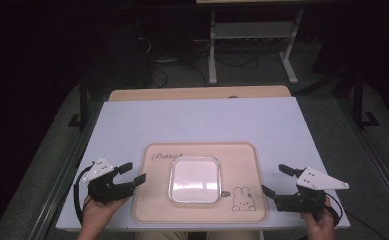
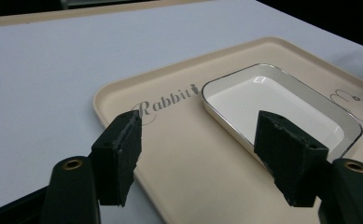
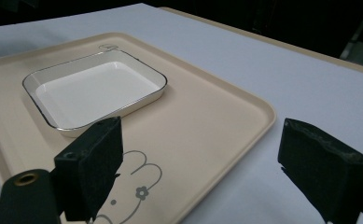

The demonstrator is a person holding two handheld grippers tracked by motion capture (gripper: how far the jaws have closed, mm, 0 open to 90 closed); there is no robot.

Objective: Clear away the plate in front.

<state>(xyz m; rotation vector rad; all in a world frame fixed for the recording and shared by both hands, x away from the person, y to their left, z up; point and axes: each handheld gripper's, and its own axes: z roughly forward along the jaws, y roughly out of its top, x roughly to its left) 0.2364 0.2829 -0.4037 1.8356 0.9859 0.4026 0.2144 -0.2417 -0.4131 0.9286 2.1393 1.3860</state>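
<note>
Dish (image 1: 194, 180), white and glossy with a thin dark rim and rounded corners, sits flat near the middle of a beige tray (image 1: 242, 160) on the white tabletop (image 1: 197, 120). Nearly square, it shows no clear long axis. The tray is smooth, printed with "Rabbit" lettering and a rabbit drawing. Left gripper (image 1: 132, 174) and right gripper (image 1: 274, 181) flank the tray, jaws spread wide and holding nothing, apart from the dish.

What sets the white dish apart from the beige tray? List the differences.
The white dish is smaller and sits on the beige tray, which lies on the table. The dish is glossy white with a dark-lined rim; the tray is matte beige. The tray carries "Rabbit" lettering and a rabbit drawing; the dish is plain. Both are rounded rectangles with raised rims, and the dish is empty.
</note>
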